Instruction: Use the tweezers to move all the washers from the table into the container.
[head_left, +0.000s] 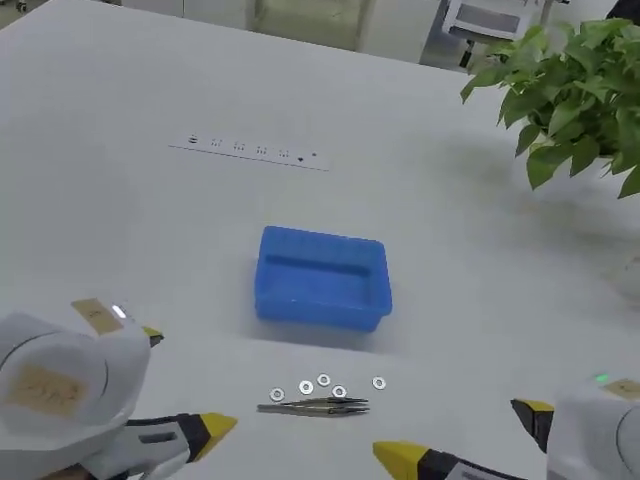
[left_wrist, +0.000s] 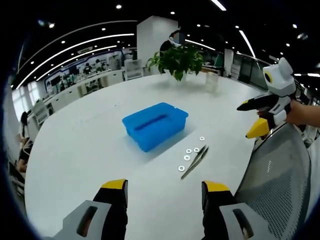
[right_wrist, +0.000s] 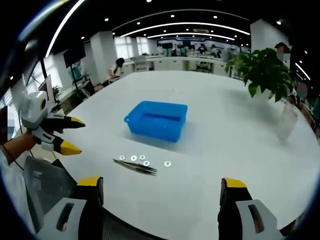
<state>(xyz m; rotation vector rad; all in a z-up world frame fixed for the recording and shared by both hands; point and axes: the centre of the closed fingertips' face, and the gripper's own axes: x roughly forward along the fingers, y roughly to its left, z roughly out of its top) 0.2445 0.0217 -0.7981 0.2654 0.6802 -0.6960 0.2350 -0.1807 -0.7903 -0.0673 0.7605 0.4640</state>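
Head view: tweezers (head_left: 315, 406) lie flat on the table (head_left: 150, 230), long axis crosswise, between left gripper (head_left: 185, 382) and right gripper (head_left: 455, 430). Five washers (head_left: 323, 380) just beyond; blue container (head_left: 322, 278) farther.
Left gripper view: jaws apart, empty; tweezers ahead-right.
Right gripper view: jaws apart, empty; tweezers ahead-left. Neither judged nearer.

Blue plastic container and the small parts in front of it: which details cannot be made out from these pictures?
- Blue plastic container: most of its floor, in both gripper views; the near wall hides it.
- Small silver washers: thickness and hole size, all views; too small.
- Thin metal tweezers: whether the tips touch a washer, head view; too small and blurred.
- Left gripper and right gripper: bodies cut off by the bottom edge, head view.
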